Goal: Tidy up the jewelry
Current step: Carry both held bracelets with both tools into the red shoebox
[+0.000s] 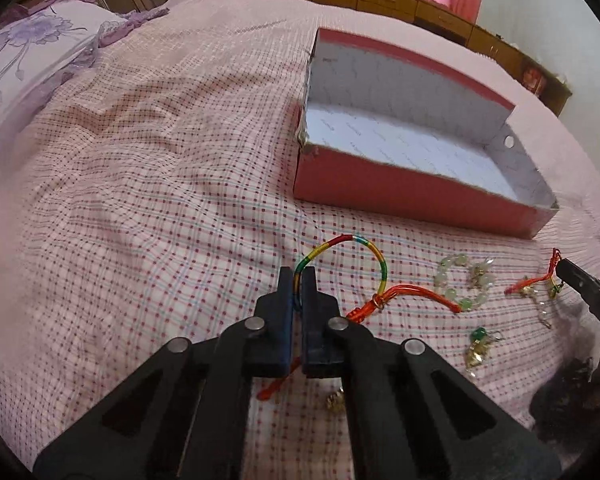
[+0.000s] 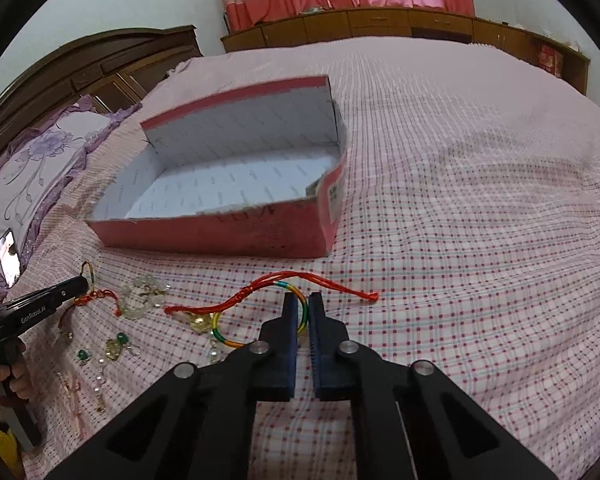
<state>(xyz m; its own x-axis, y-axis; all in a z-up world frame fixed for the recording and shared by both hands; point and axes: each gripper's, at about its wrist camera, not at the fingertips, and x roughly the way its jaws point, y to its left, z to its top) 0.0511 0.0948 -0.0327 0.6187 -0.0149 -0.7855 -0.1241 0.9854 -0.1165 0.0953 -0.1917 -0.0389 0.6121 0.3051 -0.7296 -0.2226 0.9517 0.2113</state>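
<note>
Each hand-held gripper, left (image 1: 299, 276) and right (image 2: 302, 304), pinches its own light, limp rainbow cord bracelet (image 1: 366, 248) on the bed (image 1: 160, 200), best gripped mid-cord.

Rainbow-corded bracelets (image 1: 342, 258) and bead jewelry (image 1: 464, 284) before open red box (image 1: 412, 192)

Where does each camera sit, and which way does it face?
Left wrist: on the left gripper, angled down across the pink checked bedspread toward the open red cardboard box; own jaws pinch a rainbow cord bracelet; right gripper tip at right edge.
Right wrist: on the right gripper, same facing; jaws hold a similar rainbow bracelet; left gripper and a hand at left.
Shared: box, bedspread, pale bead bracelet.
</note>
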